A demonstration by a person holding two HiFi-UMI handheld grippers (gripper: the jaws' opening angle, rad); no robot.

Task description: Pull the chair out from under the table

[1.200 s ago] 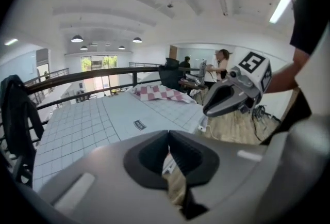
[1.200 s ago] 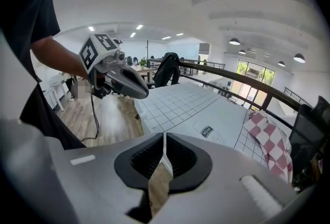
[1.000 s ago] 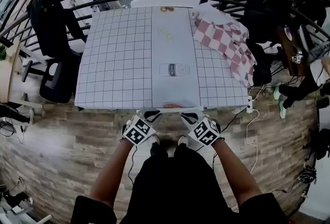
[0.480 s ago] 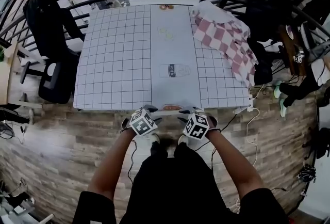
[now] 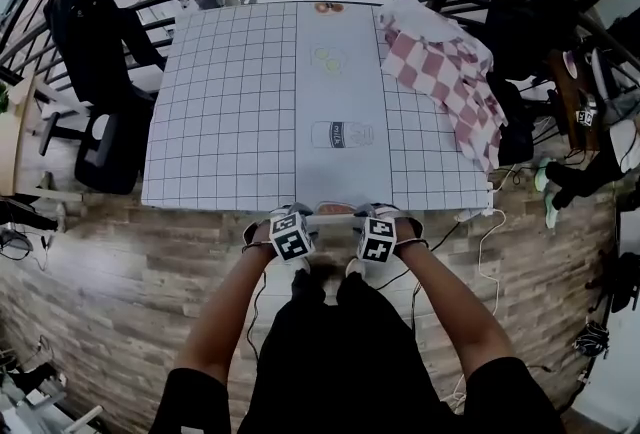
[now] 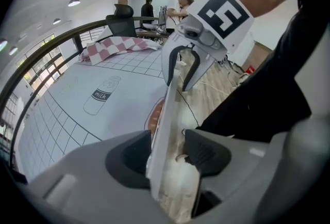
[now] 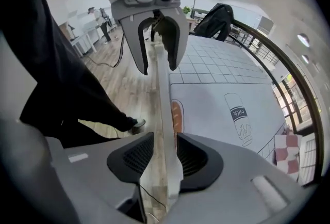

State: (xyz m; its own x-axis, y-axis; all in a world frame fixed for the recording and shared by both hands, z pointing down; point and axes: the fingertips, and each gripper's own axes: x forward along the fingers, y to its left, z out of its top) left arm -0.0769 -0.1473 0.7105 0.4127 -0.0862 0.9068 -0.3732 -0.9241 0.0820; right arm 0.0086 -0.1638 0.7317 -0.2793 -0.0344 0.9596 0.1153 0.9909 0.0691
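The chair is tucked under the table (image 5: 230,122), and all that shows of it is its white top rail (image 5: 335,216), lying along the table's near edge, directly between the table and the person's legs. The rail's long axis runs left to right, parallel with that edge. Both tools point steeply down onto it: the left gripper (image 5: 290,218) over its left part, the right gripper (image 5: 378,219) over its right part, side by side and about equally near. Each gripper view shows the rail passing lengthwise between that gripper's jaws, with the other gripper straddling it farther along. Both sets of jaws have just been opening and stand spread. In the left gripper view a clear gap shows on the side toward the person. In the right gripper view the rail sits between the pads with little room, but I do not read it as clamped. My judgement is that the pull must go straight toward the near side, across the rail's length, once the jaws close on it. Compared with a second ago, both grippers have sunk from just above the person's knees to the rail, drawn closer together, and rolled so their marker cubes face more inward. The table, its milk-bottle mat (image 5: 338,134) and the checked cloth (image 5: 445,82) at the far right are unchanged.
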